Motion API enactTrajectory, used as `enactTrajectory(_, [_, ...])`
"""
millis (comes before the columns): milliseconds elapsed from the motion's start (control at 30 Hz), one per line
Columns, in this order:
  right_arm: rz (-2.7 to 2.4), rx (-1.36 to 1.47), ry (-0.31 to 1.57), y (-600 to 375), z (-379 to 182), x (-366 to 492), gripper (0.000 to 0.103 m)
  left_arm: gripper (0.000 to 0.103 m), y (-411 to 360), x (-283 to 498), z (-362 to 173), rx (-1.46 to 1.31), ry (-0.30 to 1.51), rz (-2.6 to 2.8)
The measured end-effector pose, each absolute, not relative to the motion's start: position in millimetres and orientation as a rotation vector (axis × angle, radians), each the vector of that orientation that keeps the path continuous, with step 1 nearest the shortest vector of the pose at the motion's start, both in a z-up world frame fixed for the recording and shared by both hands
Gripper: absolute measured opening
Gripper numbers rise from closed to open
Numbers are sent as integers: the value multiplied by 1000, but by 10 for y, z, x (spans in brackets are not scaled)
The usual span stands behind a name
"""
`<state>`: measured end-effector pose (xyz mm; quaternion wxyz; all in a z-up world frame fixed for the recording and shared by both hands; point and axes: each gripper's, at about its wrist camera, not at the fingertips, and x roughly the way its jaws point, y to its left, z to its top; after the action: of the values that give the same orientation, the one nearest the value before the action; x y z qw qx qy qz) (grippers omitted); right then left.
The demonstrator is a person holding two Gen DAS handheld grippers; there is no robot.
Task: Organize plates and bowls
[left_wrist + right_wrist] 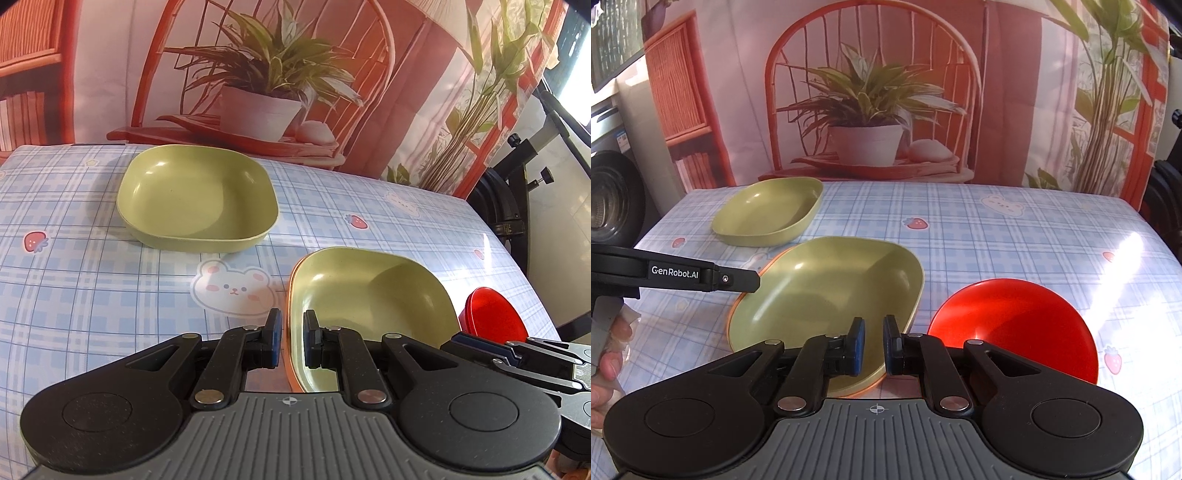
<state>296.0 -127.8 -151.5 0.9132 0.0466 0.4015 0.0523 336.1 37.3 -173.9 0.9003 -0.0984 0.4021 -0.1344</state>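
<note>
Left gripper [293,338] narrow, astride near dish [369,314] rim; right gripper [874,345] narrow, over same rim; red bowl [1015,325] beside.

left wrist: low, close | right wrist: higher | shared: near green plate [369,314]

two green plates [768,210] [827,295], red bowl [1015,325]; table [997,236] blue-white plaid with strawberries, bears.
</note>
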Motion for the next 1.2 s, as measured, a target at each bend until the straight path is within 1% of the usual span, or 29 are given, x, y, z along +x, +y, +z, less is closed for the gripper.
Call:
enactTrajectory(200, [122, 69, 822, -1208, -1550, 2928, 9, 13, 369, 3344, -1777, -211, 838, -283])
enactTrajectory(400, [71, -13, 727, -1205, -1375, 2812, 10, 13, 375, 3319, -1773, -216, 836, -283])
enactTrajectory(567, [54, 12, 782, -1276, -1468, 2796, 9, 13, 362, 3306, -1772, -208, 835, -281])
enactTrajectory(1000, [53, -25, 777, -1222, -1531, 2765, 9, 13, 335, 3299, -1773, -198, 837, -278])
enactTrajectory(1100, [66, -6, 818, -1224, -1588, 2798, 8, 13, 341, 3298, -1776, -198, 838, -275])
enactTrajectory(1200, [62, 4, 820, -1210, -1616, 2782, 8, 13, 346, 3294, -1776, -198, 839, -275])
